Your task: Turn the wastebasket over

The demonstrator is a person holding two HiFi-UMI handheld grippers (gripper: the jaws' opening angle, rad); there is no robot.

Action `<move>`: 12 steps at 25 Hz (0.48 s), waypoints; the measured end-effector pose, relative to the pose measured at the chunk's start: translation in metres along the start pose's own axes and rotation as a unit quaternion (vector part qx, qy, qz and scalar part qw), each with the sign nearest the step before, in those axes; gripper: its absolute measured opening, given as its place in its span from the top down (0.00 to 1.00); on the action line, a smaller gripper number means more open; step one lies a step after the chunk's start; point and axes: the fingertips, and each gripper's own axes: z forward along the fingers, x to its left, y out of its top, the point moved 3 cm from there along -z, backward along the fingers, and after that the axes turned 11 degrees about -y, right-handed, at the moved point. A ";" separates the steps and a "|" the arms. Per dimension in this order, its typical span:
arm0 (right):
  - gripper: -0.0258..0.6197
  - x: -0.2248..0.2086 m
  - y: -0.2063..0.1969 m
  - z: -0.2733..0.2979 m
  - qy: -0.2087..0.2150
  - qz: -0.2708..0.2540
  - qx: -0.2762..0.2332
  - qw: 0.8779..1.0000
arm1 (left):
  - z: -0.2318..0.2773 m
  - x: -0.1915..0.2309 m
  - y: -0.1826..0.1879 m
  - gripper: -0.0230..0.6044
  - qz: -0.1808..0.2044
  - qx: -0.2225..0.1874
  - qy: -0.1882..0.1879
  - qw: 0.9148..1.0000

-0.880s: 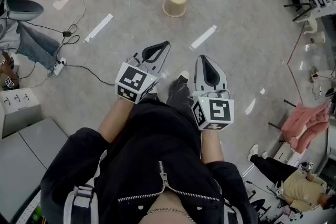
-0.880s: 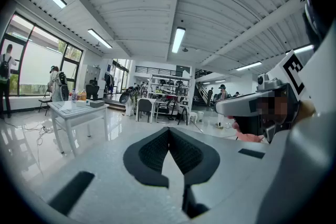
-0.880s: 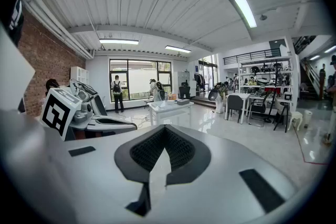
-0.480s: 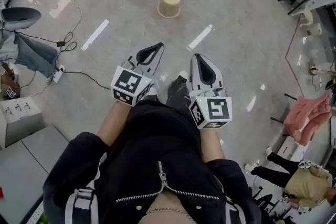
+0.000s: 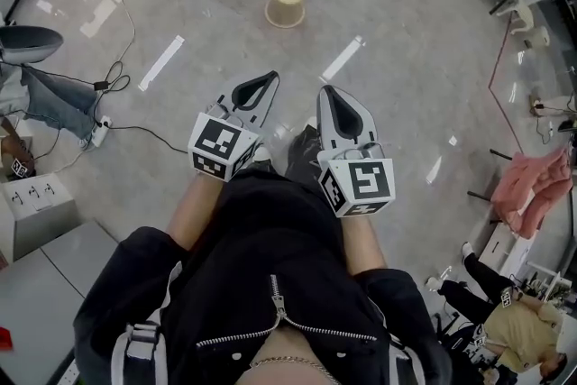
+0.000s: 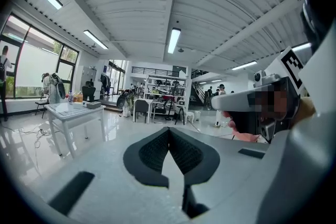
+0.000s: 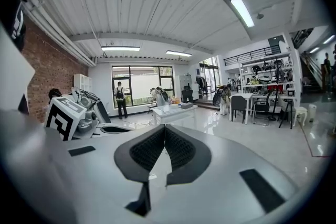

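Wastebasket [image 5: 287, 4]: beige, tapered, wide end on the floor [image 5: 415, 50]; left tool [image 5: 270, 77] and right tool [image 5: 325, 91] clenched, empty.

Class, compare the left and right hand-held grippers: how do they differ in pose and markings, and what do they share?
The left hand-held gripper slants toward the picture's right; the right hand-held gripper slants slightly left, so their tips converge. The left one's marker cube sits higher in the head view than the right one's and bears a different pattern. Both are shut and empty.
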 end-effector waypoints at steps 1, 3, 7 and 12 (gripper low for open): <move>0.94 0.001 0.000 0.000 0.000 0.000 0.000 1.000 | 0.000 0.000 0.000 0.96 -0.001 0.000 -0.001 1.000; 0.94 0.001 -0.002 -0.002 0.000 0.000 0.000 1.000 | 0.000 -0.001 -0.001 0.96 0.001 0.001 -0.002 1.000; 0.94 -0.004 -0.005 -0.006 -0.005 0.003 0.000 1.000 | 0.000 -0.005 -0.003 0.96 0.008 0.004 -0.005 1.000; 0.94 -0.005 -0.004 -0.006 -0.008 0.003 0.000 1.000 | -0.001 -0.006 -0.005 0.96 0.006 0.007 -0.007 1.000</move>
